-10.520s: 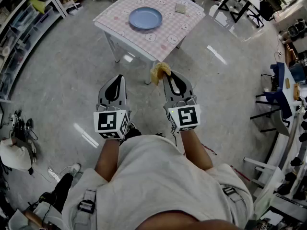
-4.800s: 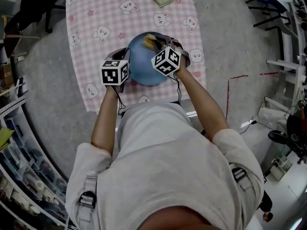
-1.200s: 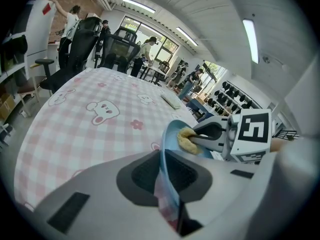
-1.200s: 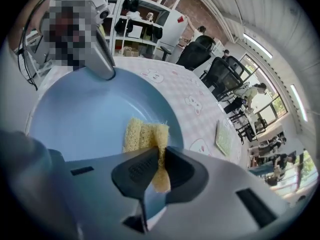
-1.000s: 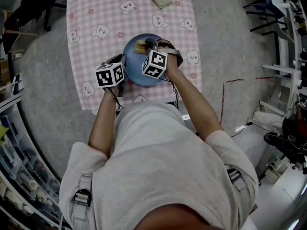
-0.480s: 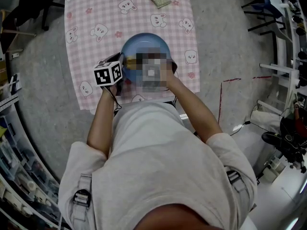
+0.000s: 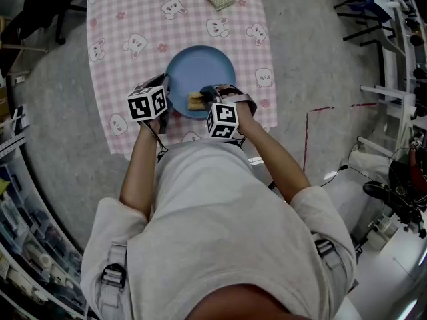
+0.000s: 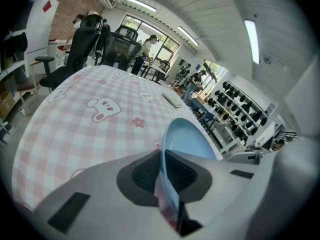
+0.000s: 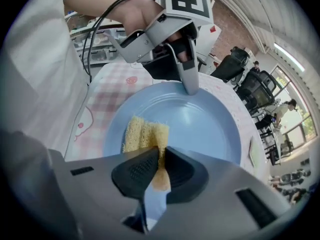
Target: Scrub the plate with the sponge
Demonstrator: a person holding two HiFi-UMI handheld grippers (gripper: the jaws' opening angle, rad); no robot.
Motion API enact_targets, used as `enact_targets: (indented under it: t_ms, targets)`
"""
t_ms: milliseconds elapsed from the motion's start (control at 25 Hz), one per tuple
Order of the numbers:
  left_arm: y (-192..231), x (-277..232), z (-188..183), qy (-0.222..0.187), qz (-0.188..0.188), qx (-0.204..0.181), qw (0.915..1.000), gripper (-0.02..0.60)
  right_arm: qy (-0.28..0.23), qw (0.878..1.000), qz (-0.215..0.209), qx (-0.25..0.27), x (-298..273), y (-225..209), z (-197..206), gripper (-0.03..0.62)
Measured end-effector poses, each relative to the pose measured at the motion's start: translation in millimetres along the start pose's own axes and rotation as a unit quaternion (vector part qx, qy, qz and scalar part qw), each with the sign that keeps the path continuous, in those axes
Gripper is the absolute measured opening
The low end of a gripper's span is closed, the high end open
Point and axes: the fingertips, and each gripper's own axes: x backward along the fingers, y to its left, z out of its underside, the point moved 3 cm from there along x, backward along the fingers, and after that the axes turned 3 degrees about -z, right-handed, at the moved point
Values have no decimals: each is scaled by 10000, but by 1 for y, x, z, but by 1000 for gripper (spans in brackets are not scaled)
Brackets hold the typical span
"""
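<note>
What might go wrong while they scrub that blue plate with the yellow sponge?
1. The left gripper pinches only the thin rim of the round blue plate; hard scrubbing might twist it loose.
2. The right gripper holds the yellow sponge by a narrow pinched part, so it may pull out mid-stroke.
3. The plate sits on a pink checked tablecloth towards the table's near edge; the cloth could slide or bunch.
</note>
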Motion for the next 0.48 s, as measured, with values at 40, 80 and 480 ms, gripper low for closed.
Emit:
enact_targets:
  t_ms: [40, 80, 480]
  targets:
    - [1, -1, 0, 3, 2, -1, 10000, 41, 19, 9999, -6, -103, 0, 0, 6, 43]
    - [2, -1, 0, 6, 5, -6, 10000, 40, 43, 9998, -9, -206, 0, 0, 11, 43]
    - [-1, -2, 0, 6, 22, -12, 10000, 41, 246, 9938, 220, -1066, 7, -22, 55, 43]
